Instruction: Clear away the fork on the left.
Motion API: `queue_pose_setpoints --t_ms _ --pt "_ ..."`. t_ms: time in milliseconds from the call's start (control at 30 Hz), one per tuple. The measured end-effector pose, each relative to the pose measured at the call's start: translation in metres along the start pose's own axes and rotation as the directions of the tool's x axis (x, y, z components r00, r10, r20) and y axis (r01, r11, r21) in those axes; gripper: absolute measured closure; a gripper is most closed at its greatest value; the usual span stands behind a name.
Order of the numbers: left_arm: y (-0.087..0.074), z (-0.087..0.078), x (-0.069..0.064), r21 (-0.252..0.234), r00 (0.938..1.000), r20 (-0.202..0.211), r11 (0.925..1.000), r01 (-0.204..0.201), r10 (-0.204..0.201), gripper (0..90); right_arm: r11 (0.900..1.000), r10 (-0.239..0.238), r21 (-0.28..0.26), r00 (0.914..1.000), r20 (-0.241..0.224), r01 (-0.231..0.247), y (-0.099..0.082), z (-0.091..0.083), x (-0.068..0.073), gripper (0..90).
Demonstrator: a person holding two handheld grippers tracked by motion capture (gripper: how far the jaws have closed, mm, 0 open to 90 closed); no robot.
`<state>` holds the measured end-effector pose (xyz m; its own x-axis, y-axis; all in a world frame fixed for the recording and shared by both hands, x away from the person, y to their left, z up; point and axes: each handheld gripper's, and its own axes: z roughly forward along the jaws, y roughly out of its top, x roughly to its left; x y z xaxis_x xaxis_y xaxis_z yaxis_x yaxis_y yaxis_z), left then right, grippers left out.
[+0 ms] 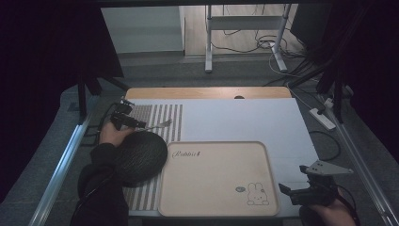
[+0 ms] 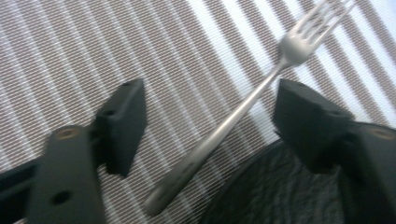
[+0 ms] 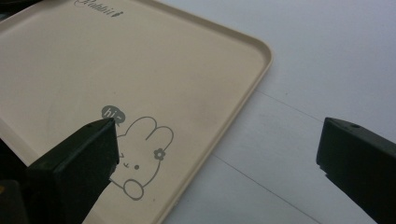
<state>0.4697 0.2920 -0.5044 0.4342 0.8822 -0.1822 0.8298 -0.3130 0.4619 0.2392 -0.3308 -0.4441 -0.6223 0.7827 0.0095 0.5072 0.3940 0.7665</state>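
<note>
Straddling the fork (image 2: 233,121), the left gripper (image 2: 210,121) has its jaws parted, neither pad touching the handle, which lies on the striped placemat (image 2: 70,46) beside a dark round bowl (image 1: 139,157). No earlier frame applies. For a good pick, I would centre the handle between the pads, lower until they nearly meet the mat, then close squarely. The left hand (image 1: 110,134) reaches forward, low and tilted down. The right gripper (image 3: 219,158) hangs open near the tray (image 3: 252,51) corner.

A silver metal fork (image 2: 243,109) lies flat and diagonal on the striped placemat (image 2: 70,56), tines pointing away.
</note>
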Motion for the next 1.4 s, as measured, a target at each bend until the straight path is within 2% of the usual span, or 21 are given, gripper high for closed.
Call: queue_pose_setpoints --t_ms 100,233,333,500,567,633,700,833,967,1067,1133,1200,1267,1300,1333,1400 --pt "0.004 0.004 -0.005 0.010 0.9995 0.019 0.9996 -0.027 0.027 18.8 1.0000 0.001 0.001 1.0000 0.000 -0.001 0.000 0.000 0.000 0.0" --pt "0.009 0.012 -0.013 0.053 0.9959 0.050 0.9956 -0.078 0.075 7.4 1.0000 0.001 0.002 1.0000 0.000 -0.001 0.000 0.000 0.000 0.0" --pt "0.014 0.020 -0.018 0.084 0.9932 0.046 0.9904 -0.110 0.107 0.2 1.0000 0.002 0.003 1.0000 -0.001 -0.002 0.000 0.000 0.000 0.0" --pt "0.022 0.031 -0.023 0.108 0.9923 0.013 0.9864 -0.124 0.123 0.0 1.0000 0.002 0.004 1.0000 0.000 -0.002 0.000 0.000 0.000 0.0" --pt "0.025 0.036 -0.026 0.140 0.9901 -0.018 0.9808 -0.135 0.139 0.0 1.0000 0.002 0.003 1.0000 0.000 -0.002 0.000 0.000 0.000 0.0" --pt "0.027 0.042 -0.029 0.177 0.9873 -0.027 0.9728 -0.150 0.157 0.0 1.0000 0.005 0.004 1.0000 0.001 -0.005 0.000 0.000 0.000 0.0" --pt "0.028 0.046 -0.029 0.191 0.9869 -0.036 0.9705 -0.148 0.157 0.0 1.0000 0.009 0.003 1.0000 0.000 -0.009 0.000 0.001 0.000 0.0" --pt "0.029 0.047 -0.031 0.189 0.9816 -0.046 0.9665 -0.174 0.185 0.5 1.0000 0.003 0.006 1.0000 0.002 -0.003 0.000 0.000 0.000 0.0" --pt "0.027 0.045 -0.029 0.176 0.9799 -0.047 0.9672 -0.183 0.194 3.2 0.9999 0.008 0.006 1.0000 0.001 -0.008 0.000 0.001 0.000 0.0" --pt "0.026 0.040 -0.028 0.150 0.9695 -0.018 0.9594 -0.239 0.244 15.5 0.9999 0.006 0.010 1.0000 0.002 -0.006 0.000 0.001 0.000 0.0" --pt "0.026 0.038 -0.031 0.143 0.9585 -0.007 0.9490 -0.281 0.285 22.9 0.9999 0.006 0.012 1.0000 0.002 -0.006 0.000 0.001 0.000 0.0" --pt "0.027 0.036 -0.033 0.146 0.9460 0.013 0.9354 -0.322 0.324 34.7 0.9999 0.006 0.010 1.0000 -0.001 -0.006 0.000 0.002 0.000 0.0" --pt "0.029 0.035 -0.035 0.155 0.9395 0.022 0.9272 -0.341 0.342 41.0 0.9999 0.006 0.010 1.0000 -0.001 -0.006 0.000 0.002 0.000 0.0" --pt "0.030 0.033 -0.035 0.164 0.9326 0.019 0.9190 -0.358 0.360 53.7 0.9999 0.005 0.010 1.0000 -0.001 -0.005 0.000 0.002 0.000 0.0" --pt "0.030 0.033 -0.035 0.167 0.9307 0.026 0.9164 -0.364 0.365 64.0 0.9999 0.005 0.010 1.0000 -0.001 -0.005 0.000 0.002 0.000 0.0" --pt "0.031 0.033 -0.036 0.169 0.9231 0.034 0.9082 -0.383 0.383 70.7 0.9999 0.004 0.010 1.0000 -0.002 -0.004 0.000 0.002 0.000 0.0"
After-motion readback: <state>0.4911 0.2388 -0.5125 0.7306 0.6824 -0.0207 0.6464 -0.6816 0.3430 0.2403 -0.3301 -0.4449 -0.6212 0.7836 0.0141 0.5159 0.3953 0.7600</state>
